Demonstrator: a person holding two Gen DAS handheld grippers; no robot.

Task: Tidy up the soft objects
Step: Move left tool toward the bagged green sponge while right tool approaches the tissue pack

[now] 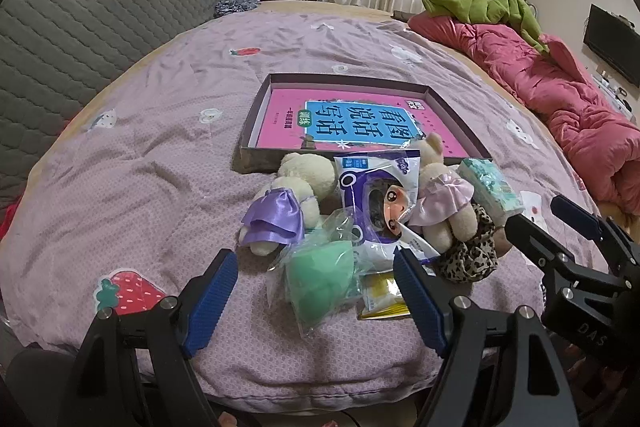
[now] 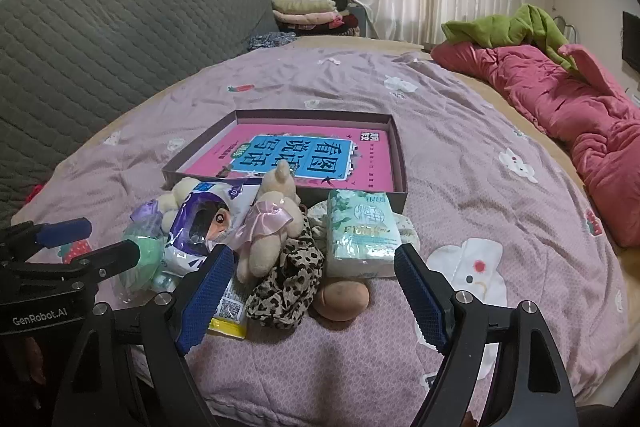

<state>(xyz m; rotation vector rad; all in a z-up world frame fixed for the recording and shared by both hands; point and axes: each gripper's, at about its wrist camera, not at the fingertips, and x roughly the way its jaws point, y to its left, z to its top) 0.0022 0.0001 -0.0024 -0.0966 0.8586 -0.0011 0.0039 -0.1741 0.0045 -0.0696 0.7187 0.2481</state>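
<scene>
Blue-padded left claw [image 1: 316, 287], right claw [image 2: 314, 291] gape, level.

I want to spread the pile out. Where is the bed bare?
Bare sheet lies left of the box toward the grey headboard, and right of the tissue pack toward the pink quilt. It is crowded just in front of the box.
</scene>
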